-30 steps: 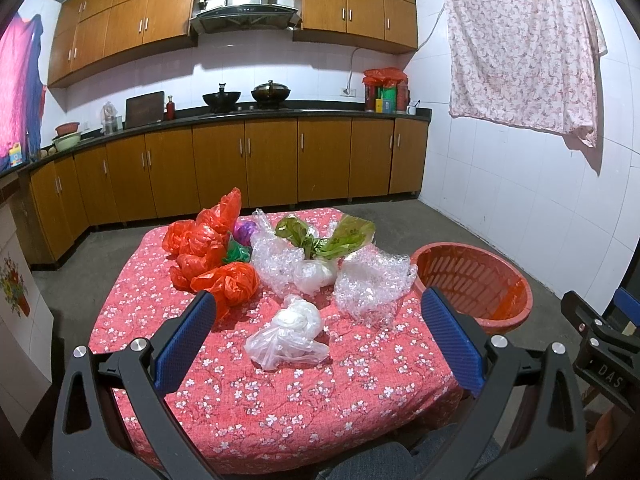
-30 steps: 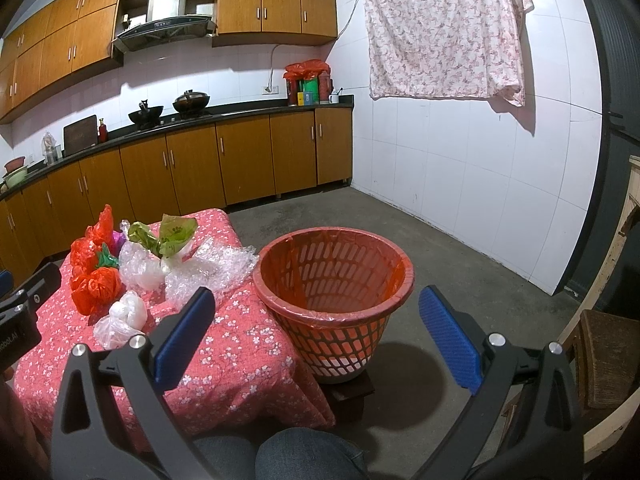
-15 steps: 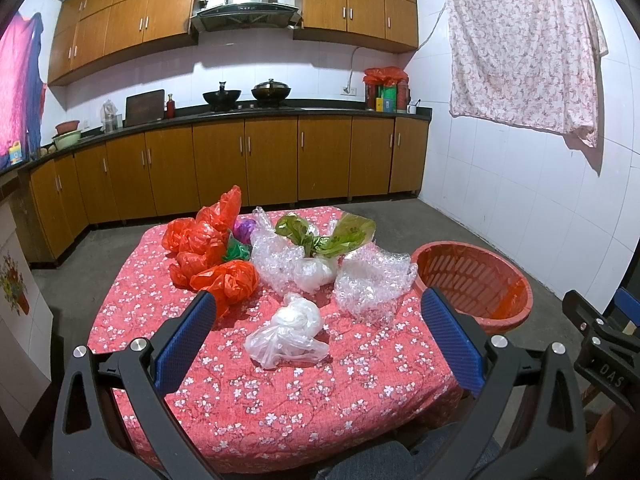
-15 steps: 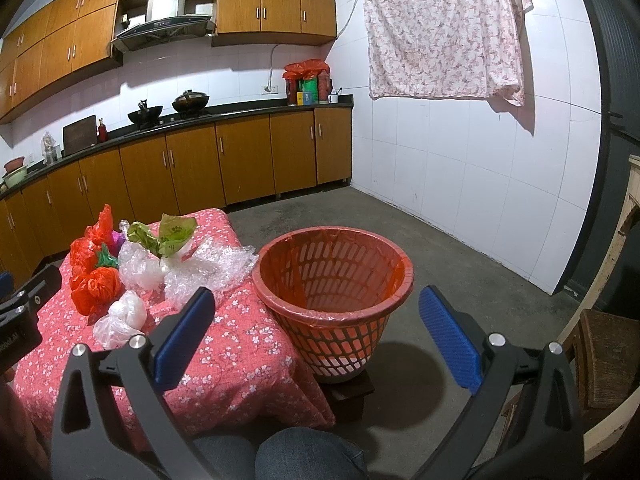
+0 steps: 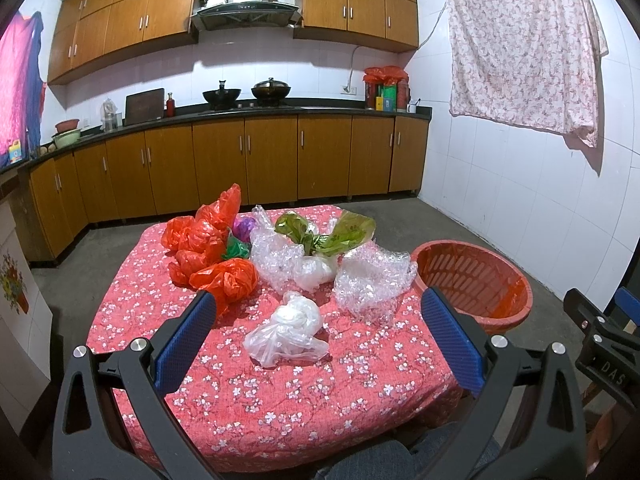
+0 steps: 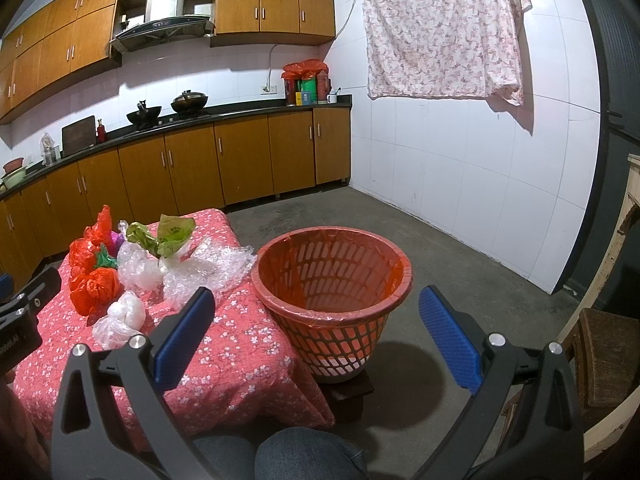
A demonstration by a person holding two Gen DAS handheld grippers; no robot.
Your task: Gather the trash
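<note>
Trash collection had not begun: both tongs were spread wide and held nothing.

The left gripper [image 5: 316, 324] hung low in frame before the white plastic bag [image 5: 288, 330] at centre; orange bags [image 5: 208, 256] and bubble wrap [image 5: 372, 280] lay behind on the table [image 5: 280, 400]. The right gripper [image 6: 316, 328] faced the basket [image 6: 332, 280], centre frame, apparently empty beside the table.
</note>
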